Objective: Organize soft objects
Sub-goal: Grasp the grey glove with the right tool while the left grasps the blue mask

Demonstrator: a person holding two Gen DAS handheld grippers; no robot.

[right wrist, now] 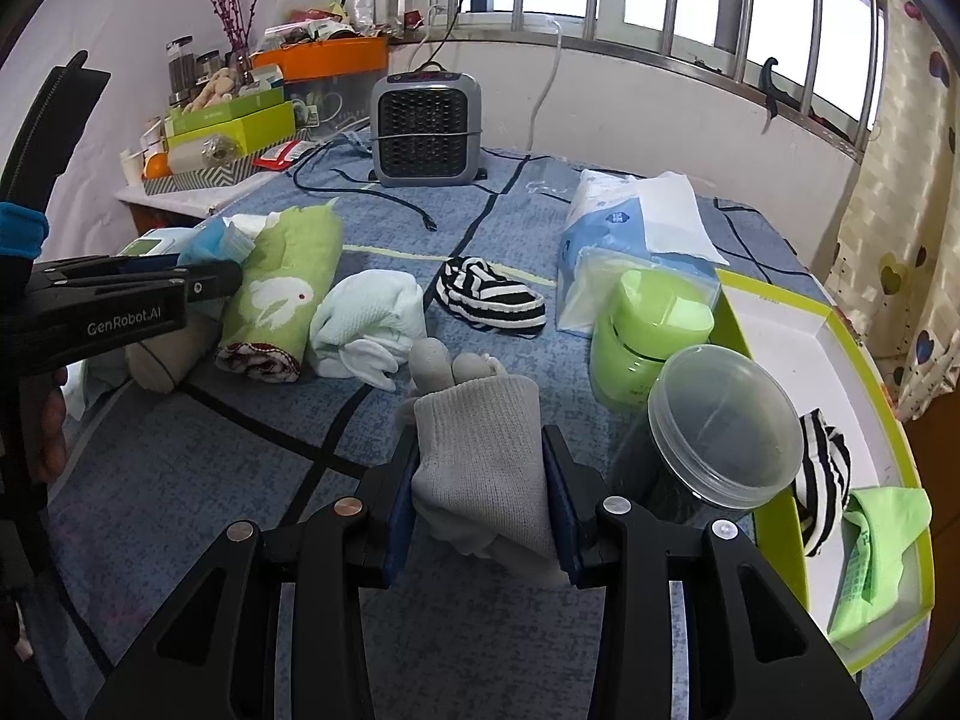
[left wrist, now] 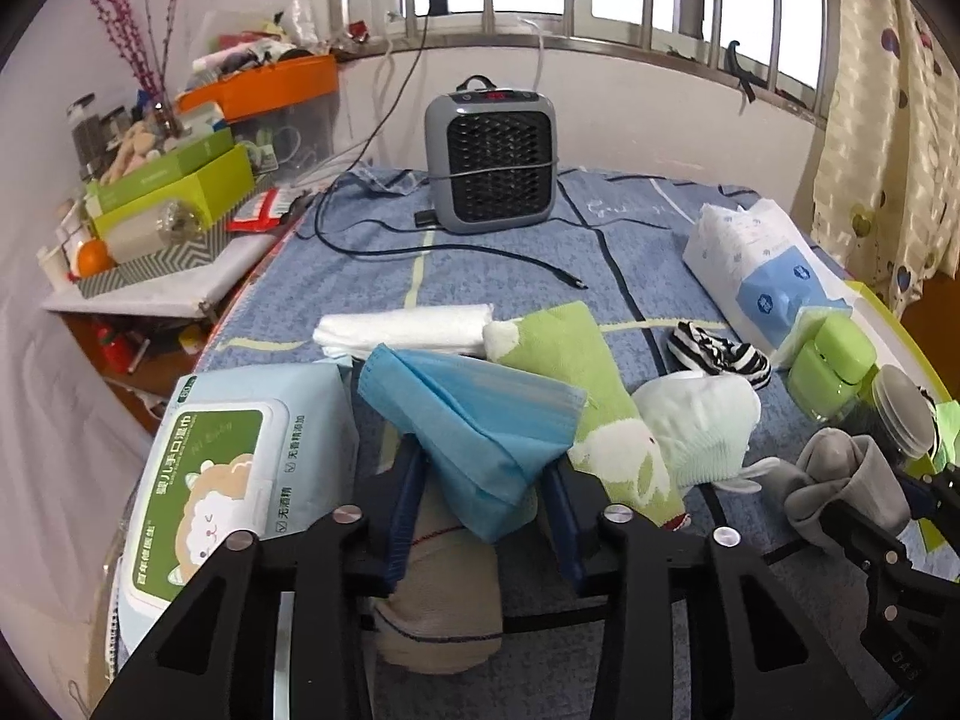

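**Two grippers, each pinching a soft item above a cluttered blue bedspread**

The left gripper (left wrist: 486, 480) has its jaws pressed onto a blue face mask (left wrist: 474, 420), which bunches upward between the pads. Under it lies a beige rolled sock (left wrist: 444, 594); whether the pads also touch it is hard to tell.

The right gripper (right wrist: 480, 480) clamps a grey sock (right wrist: 480, 450) by its cuff, toe end pointing away, lifted clear enough to carry.

Just right of that gripper stand a lidded clear jar (right wrist: 720, 426) and a green bottle (right wrist: 654, 336). Beyond them sits a green-edged box (right wrist: 780, 324) already holding a striped sock and a green cloth, likely the collecting place.

Still loose on the bedspread (right wrist: 240, 480): a green rabbit towel (right wrist: 282, 288), a pale mint cloth (right wrist: 366, 318), a striped sock (right wrist: 486, 294).
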